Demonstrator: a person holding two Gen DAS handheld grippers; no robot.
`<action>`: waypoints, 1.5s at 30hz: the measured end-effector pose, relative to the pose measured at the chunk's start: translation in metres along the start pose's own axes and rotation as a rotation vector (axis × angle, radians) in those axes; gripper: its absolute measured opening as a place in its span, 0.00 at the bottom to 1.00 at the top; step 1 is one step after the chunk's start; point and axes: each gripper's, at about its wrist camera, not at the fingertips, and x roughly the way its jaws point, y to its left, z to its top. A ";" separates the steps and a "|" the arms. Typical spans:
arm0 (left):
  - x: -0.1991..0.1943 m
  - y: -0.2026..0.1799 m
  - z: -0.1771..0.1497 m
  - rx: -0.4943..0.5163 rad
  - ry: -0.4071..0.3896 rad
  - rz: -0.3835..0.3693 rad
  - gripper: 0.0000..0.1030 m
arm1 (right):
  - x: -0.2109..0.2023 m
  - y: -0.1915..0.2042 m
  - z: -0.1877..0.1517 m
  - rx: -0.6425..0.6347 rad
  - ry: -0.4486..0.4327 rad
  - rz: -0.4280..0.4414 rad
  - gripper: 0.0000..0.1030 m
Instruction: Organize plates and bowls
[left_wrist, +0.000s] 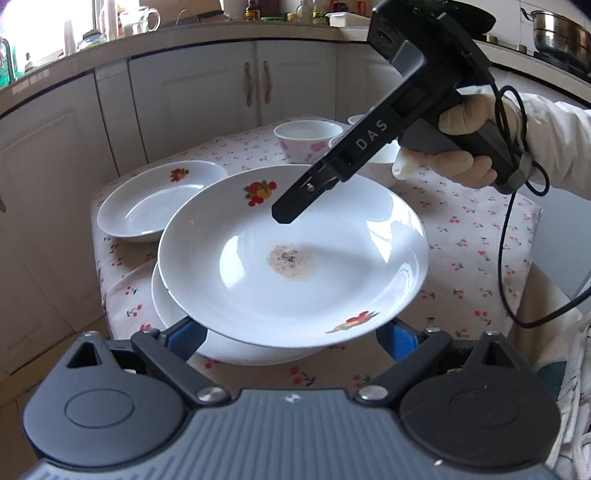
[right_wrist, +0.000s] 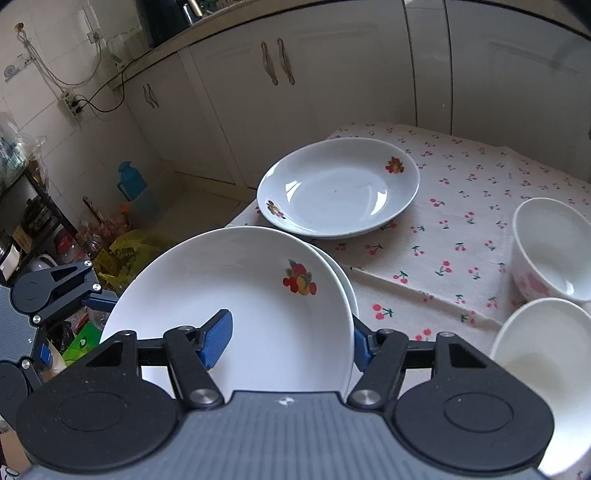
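Note:
A white deep plate with fruit decals and a brown stain hangs tilted above a second plate on the cherry-print tablecloth. My right gripper is shut on this plate, one blue pad inside it and the other past the rim. In the left wrist view the right gripper reaches the plate's far rim. My left gripper stands wide open, the plate's near rim lying over its blue fingers. A third plate sits further back, with two white bowls at right.
White cabinets stand close behind the table, with a crowded counter above. A gloved hand and a trailing cable are over the table's right side. Bags, jars and a blue jug clutter the floor left of the table.

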 end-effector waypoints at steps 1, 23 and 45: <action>0.001 0.001 -0.001 -0.003 0.003 -0.001 0.94 | 0.003 0.000 0.001 0.000 0.005 -0.003 0.69; 0.004 0.012 0.000 -0.028 0.023 0.002 0.94 | 0.021 0.020 0.011 -0.083 0.022 -0.132 0.69; 0.002 0.015 -0.004 -0.052 0.060 0.005 0.95 | 0.038 0.029 0.010 -0.100 0.082 -0.119 0.78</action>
